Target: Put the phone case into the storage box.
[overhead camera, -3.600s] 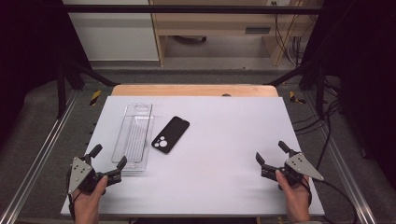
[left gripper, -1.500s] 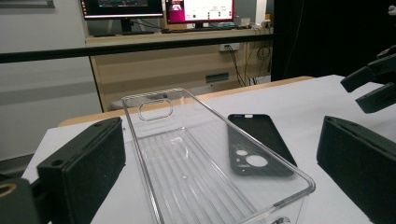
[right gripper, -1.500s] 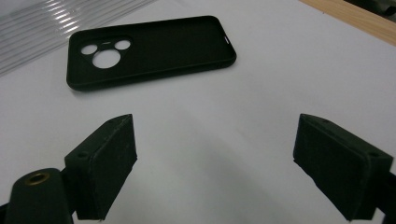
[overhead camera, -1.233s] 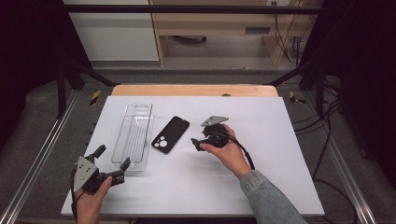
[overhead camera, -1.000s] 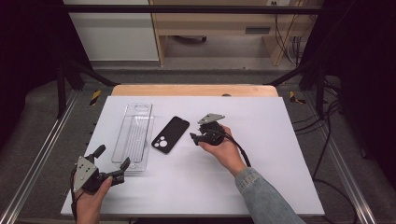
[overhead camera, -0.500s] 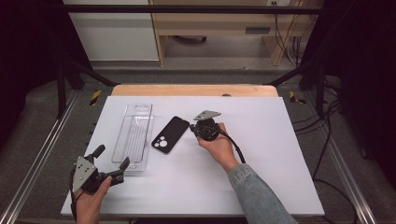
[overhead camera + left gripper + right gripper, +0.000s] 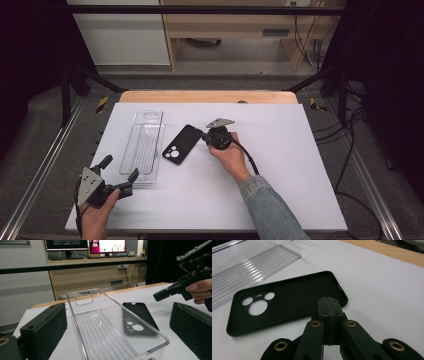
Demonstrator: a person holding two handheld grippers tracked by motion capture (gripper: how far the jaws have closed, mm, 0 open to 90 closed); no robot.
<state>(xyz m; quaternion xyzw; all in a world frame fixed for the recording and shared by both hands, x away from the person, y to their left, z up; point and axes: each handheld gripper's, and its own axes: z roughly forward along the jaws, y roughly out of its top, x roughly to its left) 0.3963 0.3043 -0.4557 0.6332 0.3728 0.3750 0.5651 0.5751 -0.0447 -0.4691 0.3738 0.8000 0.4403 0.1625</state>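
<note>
A black phone case (image 7: 181,144) lies open side up on the white table (image 7: 280,165), camera holes toward the near end. My right gripper (image 7: 204,136) is shut, its pads pressed flat together, with the tips at the case's right long edge (image 7: 329,301). I see nothing between the pads. Left of the case (image 7: 138,317) stands a clear ribbed plastic tray (image 7: 143,145). My left gripper (image 7: 120,168) is open at the tray's near left corner; in the left gripper view the tray (image 7: 100,325) sits ahead between the wide-apart jaws. That view also catches the right gripper (image 7: 160,295).
A wooden strip (image 7: 207,96) runs along the table's far edge. Metal rails (image 7: 45,170) flank both sides, and cables (image 7: 350,160) lie to the right. Bare white table extends to the right of the hand (image 7: 227,157) and toward the front.
My right gripper has travelled from the table's right front to the phone case, creeping left to its edge over the last second. Its jaws have gone from open to shut. The left gripper has stayed put.
</note>
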